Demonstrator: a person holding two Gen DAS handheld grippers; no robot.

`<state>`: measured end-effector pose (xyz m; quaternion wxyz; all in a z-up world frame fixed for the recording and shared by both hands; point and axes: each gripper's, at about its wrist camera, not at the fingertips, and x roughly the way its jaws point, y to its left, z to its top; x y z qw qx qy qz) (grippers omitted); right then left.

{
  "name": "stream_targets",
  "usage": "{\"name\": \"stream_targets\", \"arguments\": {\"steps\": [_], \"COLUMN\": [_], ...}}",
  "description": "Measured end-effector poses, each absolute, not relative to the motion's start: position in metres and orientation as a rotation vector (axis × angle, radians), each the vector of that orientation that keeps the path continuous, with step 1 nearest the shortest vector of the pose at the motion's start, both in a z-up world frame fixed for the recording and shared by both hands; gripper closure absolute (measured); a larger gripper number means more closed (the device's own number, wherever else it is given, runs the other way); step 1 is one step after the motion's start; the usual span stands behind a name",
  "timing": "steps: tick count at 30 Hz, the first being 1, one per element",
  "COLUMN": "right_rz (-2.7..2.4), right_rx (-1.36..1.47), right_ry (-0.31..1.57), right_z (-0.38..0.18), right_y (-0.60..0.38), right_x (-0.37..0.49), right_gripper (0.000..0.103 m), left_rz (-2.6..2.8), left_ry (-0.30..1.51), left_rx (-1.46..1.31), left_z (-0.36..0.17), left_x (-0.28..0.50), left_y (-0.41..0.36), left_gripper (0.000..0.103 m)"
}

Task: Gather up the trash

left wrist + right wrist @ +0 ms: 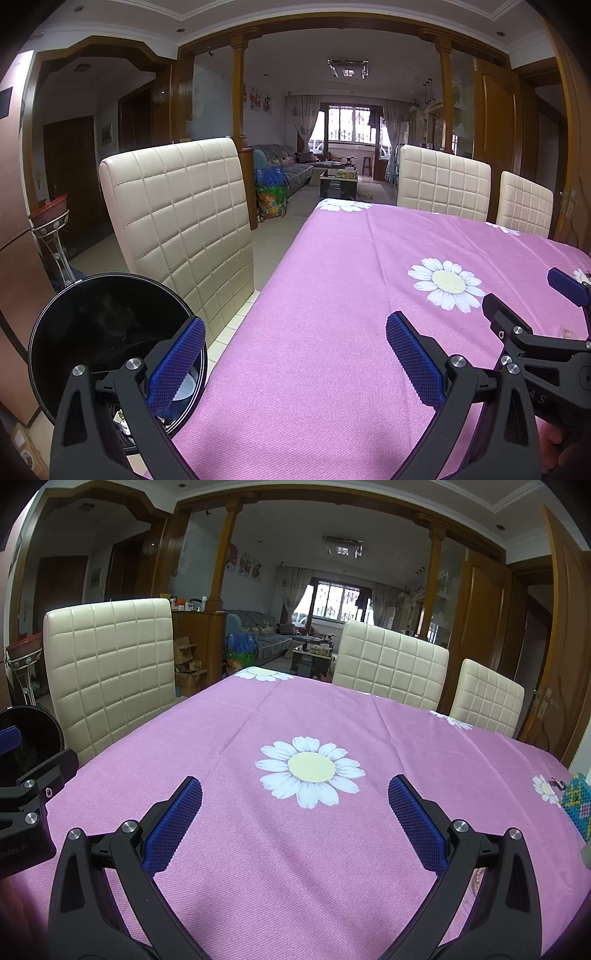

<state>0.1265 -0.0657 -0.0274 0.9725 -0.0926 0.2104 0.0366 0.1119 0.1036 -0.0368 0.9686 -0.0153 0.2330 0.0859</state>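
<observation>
My left gripper [295,350] is open and empty, above the left edge of the table with the pink daisy tablecloth [369,277]. A round black trash bin [110,332] stands on the floor beside the table, under my left finger; a little trash shows inside its lower part. My right gripper [295,812] is open and empty above the tablecloth [258,720], in front of a printed daisy. The right gripper also shows at the right edge of the left wrist view [532,295]. The bin shows at the far left of the right wrist view [33,731]. No trash shows on the table.
Cream padded chairs stand along the table: one at the left [181,221] next to the bin, two at the far right [443,181]. A colourful beaded object [580,805] lies at the table's right edge. A plant stand [51,229] stands behind the bin.
</observation>
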Motion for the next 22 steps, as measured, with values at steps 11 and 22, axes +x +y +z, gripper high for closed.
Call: {"name": "stream_targets", "arguments": {"steps": [11, 22], "right_rz": [0.078, 0.079], "right_rx": [-0.189, -0.189], "right_ry": [0.429, 0.431], "right_z": [-0.0281, -0.0285], "right_y": [-0.0655, -0.0651], "right_x": [0.1269, 0.1273], "right_gripper": [0.004, 0.004], "left_rz": [0.172, 0.182], "left_ry": [0.476, 0.514], "left_rx": [-0.029, -0.059], "left_z": [-0.0357, -0.0390], "left_x": [0.1116, 0.1178], "left_y": [0.1050, 0.1125], "left_gripper": [0.007, 0.007]}}
